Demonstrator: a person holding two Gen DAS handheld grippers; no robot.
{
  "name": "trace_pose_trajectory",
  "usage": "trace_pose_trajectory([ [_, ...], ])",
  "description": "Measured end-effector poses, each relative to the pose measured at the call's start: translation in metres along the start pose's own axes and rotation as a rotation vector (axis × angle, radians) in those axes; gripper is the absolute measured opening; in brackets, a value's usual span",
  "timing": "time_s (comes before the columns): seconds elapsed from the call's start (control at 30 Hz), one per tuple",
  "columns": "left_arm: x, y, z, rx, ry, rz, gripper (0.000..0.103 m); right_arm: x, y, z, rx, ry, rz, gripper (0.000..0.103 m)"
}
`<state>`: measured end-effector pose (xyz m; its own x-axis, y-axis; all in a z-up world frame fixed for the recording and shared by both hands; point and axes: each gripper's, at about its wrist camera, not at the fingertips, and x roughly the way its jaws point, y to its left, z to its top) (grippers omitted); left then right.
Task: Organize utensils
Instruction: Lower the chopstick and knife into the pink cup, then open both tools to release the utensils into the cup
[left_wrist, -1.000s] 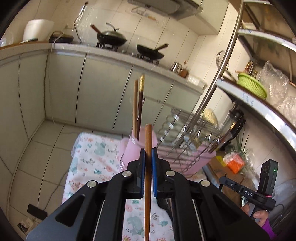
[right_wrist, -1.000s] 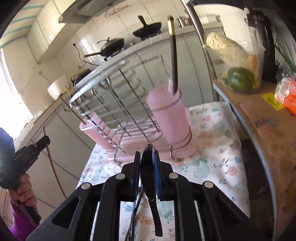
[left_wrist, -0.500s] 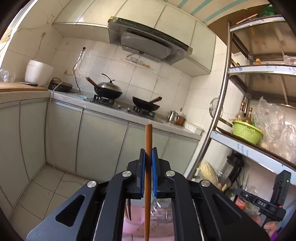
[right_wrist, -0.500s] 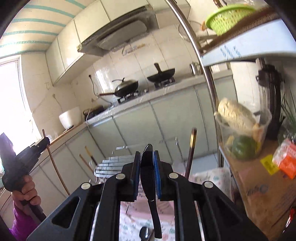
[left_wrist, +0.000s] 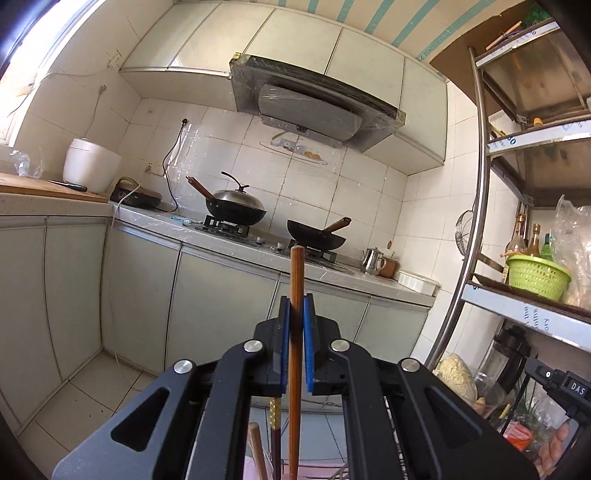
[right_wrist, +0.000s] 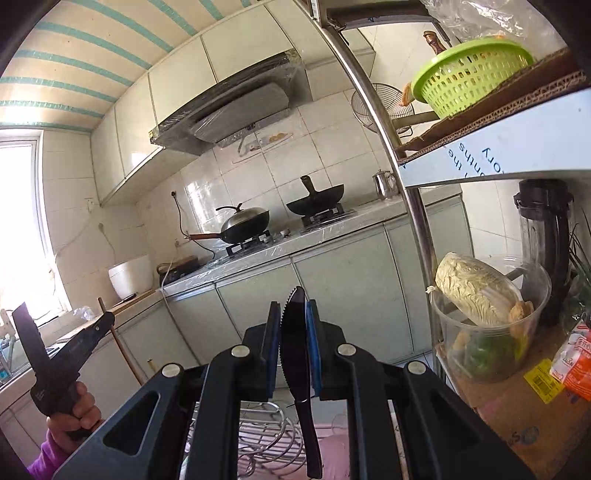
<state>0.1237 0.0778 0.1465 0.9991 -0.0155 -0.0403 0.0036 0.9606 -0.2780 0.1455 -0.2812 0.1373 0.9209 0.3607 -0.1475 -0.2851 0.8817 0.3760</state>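
My left gripper (left_wrist: 296, 310) is shut on a brown wooden chopstick (left_wrist: 295, 343) that stands upright between its blue pads. Under it, the tops of two more chopsticks (left_wrist: 275, 421) and a strip of the pink holder (left_wrist: 317, 474) show at the bottom edge. My right gripper (right_wrist: 293, 317) is shut on a black serrated knife (right_wrist: 295, 343), blade tip up and handle hanging down. Below it lie the wire dish rack (right_wrist: 264, 439) and its pink tray (right_wrist: 334, 454). In the right wrist view the left gripper (right_wrist: 107, 317) is at far left, held by a hand (right_wrist: 75, 413), with its chopstick (right_wrist: 118, 343).
Both cameras face the kitchen counter (left_wrist: 236, 243) with two woks (left_wrist: 236, 210) on the stove under a hood (left_wrist: 314, 99). A steel shelf post (right_wrist: 402, 173) stands right, with a green basket (right_wrist: 469, 77), a clear tub of cabbage (right_wrist: 484, 317) and a cardboard box (right_wrist: 524, 413).
Both grippers have risen and tipped up toward level. The flowered tablecloth and most of the rack and pink holder have dropped out of view. Each still grips the same utensil.
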Motion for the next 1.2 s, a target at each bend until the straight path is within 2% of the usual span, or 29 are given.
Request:
trace_pose_trajectory([
  [0.3,0.0,0.01,-0.035,0.018,0.069,-0.032,0.006,0.021,-0.013,-0.029,-0.009,0.031,-0.049,0.013],
  [0.67,0.003,0.025,-0.074,-0.023,0.195,-0.027,0.006,0.028,-0.041,-0.067,0.058,0.13,-0.096,0.013],
  [0.8,0.002,0.024,-0.08,-0.012,0.207,-0.025,0.006,0.025,-0.043,-0.077,0.069,0.143,-0.093,0.013],
  [1.0,-0.008,0.031,-0.079,-0.07,0.214,-0.047,0.006,0.013,-0.038,-0.082,0.063,0.123,-0.09,0.013],
  [1.2,-0.008,0.028,-0.084,-0.037,0.22,-0.04,0.006,0.02,-0.035,-0.08,0.024,0.131,-0.101,0.013],
])
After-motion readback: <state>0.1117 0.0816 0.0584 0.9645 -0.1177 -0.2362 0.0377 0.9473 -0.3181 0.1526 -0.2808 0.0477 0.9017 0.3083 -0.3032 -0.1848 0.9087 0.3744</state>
